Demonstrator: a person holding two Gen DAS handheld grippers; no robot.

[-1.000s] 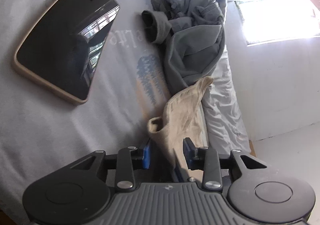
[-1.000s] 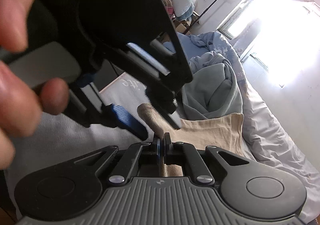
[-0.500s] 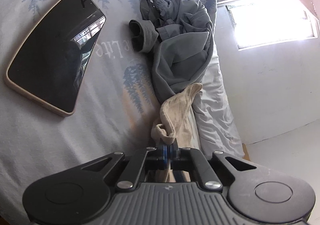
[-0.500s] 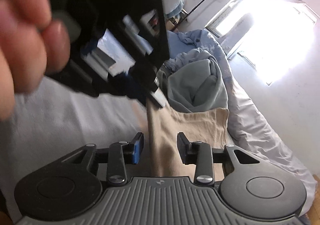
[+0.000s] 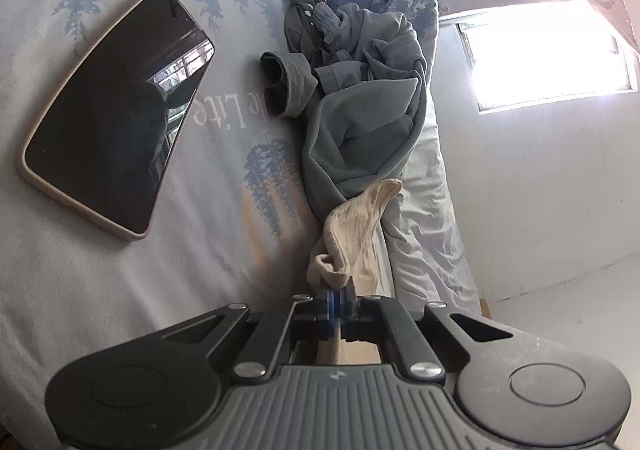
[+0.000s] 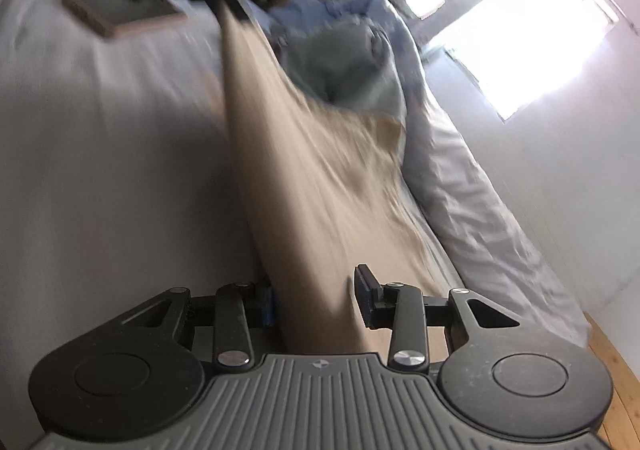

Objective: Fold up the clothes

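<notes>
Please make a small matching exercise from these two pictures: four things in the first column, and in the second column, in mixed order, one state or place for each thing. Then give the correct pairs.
Column 1
1. left tongs
2. right tongs
3. tablet
4. grey garment

Column 2
A. lies flat on the bed cover, screen dark
B. shut on a corner of the beige cloth
C. crumpled in a heap near the bed's edge
D. open, with the beige cloth between the pads

Pairs: 1-B, 2-D, 3-A, 4-C
</notes>
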